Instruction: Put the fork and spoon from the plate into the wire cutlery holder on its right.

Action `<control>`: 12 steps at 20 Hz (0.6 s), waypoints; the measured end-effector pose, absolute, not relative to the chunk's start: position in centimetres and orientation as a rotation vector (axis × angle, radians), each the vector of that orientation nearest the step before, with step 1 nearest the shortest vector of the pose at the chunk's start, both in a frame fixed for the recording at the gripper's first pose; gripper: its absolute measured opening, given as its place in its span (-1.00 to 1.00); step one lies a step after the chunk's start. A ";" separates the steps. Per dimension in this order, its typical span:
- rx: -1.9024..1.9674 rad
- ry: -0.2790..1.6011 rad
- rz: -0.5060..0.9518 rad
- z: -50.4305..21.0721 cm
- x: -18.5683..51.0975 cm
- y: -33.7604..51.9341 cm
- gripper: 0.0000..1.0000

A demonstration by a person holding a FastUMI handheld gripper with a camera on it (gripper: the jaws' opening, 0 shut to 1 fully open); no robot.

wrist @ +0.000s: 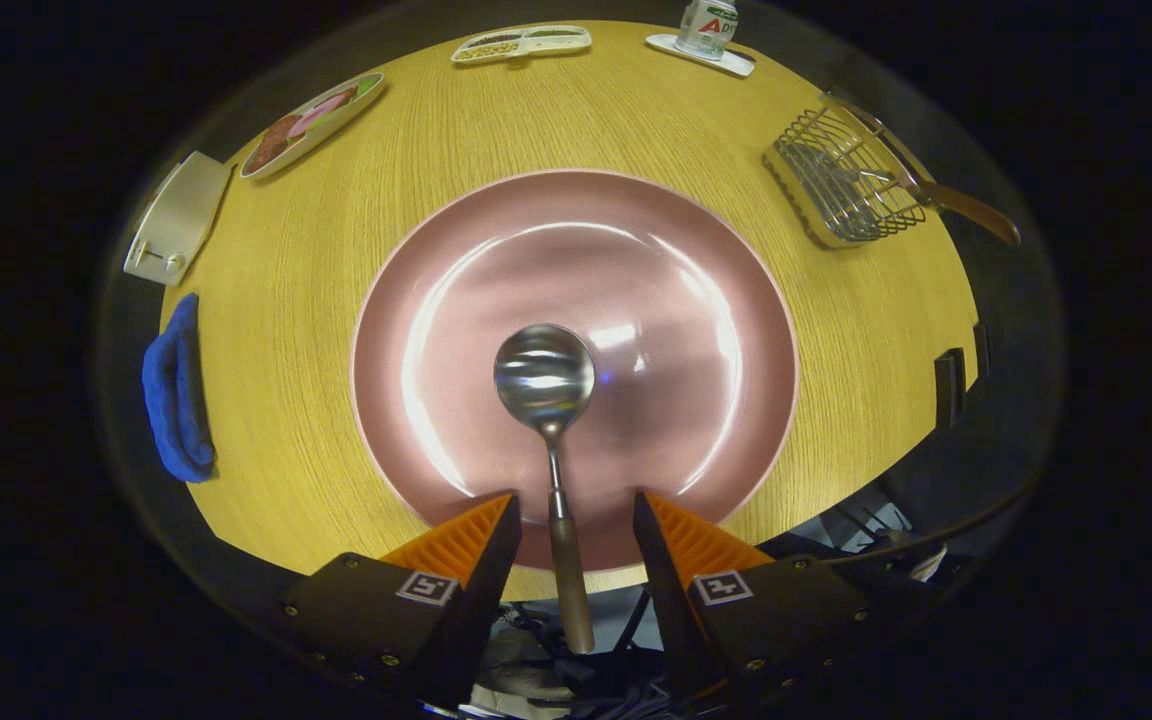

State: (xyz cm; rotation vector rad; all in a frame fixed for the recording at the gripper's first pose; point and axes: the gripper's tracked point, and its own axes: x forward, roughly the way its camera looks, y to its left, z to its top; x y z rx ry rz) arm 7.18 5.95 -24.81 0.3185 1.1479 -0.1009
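One piece done: fork (926,185) sits in holder (841,190); spoon (548,400) remains on plate (676,300), handle between the wide-open gripper (576,520) fingers.

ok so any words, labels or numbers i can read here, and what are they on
Bottle label: red and green print, too blurred to read.
Open gripper, fingers either side of the spoon handle: square marker patterns, no words.
No other text.
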 end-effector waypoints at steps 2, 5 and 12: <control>0.331 1.149 -0.100 -24.9 7.6 5.9 0.42; 0.334 1.155 -0.093 -24.9 7.8 5.9 0.10; 0.249 1.155 -0.027 -24.7 8.1 6.2 -0.88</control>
